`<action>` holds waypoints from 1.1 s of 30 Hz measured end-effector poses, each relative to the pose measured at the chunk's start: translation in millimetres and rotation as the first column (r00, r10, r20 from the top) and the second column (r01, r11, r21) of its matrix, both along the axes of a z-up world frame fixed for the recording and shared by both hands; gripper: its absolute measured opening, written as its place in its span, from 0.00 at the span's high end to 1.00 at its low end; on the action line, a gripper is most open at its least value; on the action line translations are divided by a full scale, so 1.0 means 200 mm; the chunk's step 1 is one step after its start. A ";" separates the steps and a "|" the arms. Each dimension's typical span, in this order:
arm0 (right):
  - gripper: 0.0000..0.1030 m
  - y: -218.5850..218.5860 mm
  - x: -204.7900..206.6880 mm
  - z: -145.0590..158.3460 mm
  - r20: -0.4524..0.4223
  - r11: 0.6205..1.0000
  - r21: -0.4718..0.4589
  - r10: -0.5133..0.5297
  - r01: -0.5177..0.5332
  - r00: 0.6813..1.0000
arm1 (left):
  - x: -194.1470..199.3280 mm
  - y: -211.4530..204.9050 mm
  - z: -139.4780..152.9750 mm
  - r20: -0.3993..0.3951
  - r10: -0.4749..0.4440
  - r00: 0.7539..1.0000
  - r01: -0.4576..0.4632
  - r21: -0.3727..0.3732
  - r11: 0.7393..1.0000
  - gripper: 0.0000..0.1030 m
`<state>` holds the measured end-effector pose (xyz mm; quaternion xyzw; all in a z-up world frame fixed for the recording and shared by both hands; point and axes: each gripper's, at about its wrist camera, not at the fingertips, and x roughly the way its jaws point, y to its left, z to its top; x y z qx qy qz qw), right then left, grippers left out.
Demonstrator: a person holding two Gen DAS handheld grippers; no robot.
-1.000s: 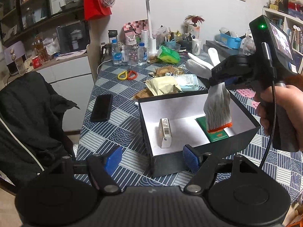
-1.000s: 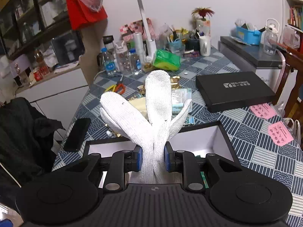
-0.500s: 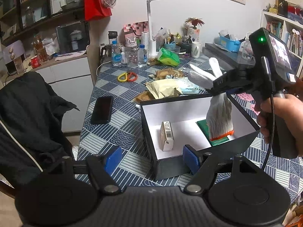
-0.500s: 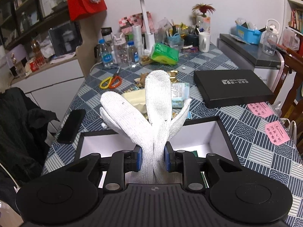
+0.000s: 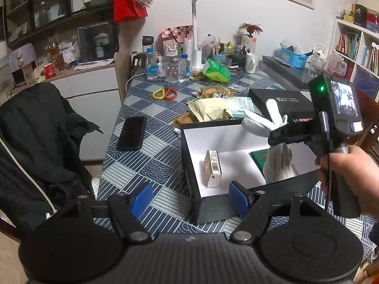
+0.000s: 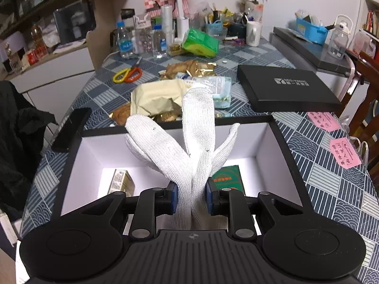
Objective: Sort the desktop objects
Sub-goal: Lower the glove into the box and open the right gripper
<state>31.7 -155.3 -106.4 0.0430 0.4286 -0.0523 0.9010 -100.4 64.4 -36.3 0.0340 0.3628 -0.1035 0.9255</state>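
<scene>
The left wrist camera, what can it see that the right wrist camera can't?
Only the left wrist view shows the person's hand gripping the right tool's handle, plus the open left tool. Only the right wrist view shows the pink notes and the right tool squeezing the white glove. Both show the glove, the open box, the small carton and green booklet inside it.

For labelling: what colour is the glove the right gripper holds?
White knit glove; shows best in the right wrist view, clamped in the right gripper.
</scene>
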 end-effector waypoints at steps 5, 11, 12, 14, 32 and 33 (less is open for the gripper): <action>0.77 -0.01 0.00 -0.03 -0.006 1.000 -0.006 -0.005 0.005 1.000 | -0.01 -0.01 0.00 0.002 0.005 1.000 -0.005 0.002 1.000 0.17; 0.77 -0.04 -0.01 -0.07 -0.015 1.000 0.000 -0.017 0.017 1.000 | -0.02 -0.01 0.00 0.009 0.013 1.000 -0.013 0.007 1.000 0.17; 0.77 -0.04 -0.01 -0.07 -0.014 1.000 -0.002 -0.017 0.017 1.000 | -0.03 -0.02 0.00 0.009 0.014 1.000 -0.014 0.008 1.000 0.17; 0.77 -0.05 -0.02 -0.08 -0.015 1.000 -0.001 -0.017 0.017 1.000 | -0.03 -0.02 0.00 0.009 0.016 1.000 -0.017 0.008 1.000 0.17; 0.77 -0.08 -0.05 -0.13 -0.030 0.999 0.024 -0.028 0.029 0.999 | -0.05 -0.01 0.02 0.022 -0.009 1.000 0.008 0.025 1.000 0.17; 0.77 -0.09 -0.05 -0.13 -0.031 0.999 0.026 -0.028 0.029 0.999 | -0.05 -0.01 0.02 0.028 -0.017 0.999 0.016 0.022 1.000 0.17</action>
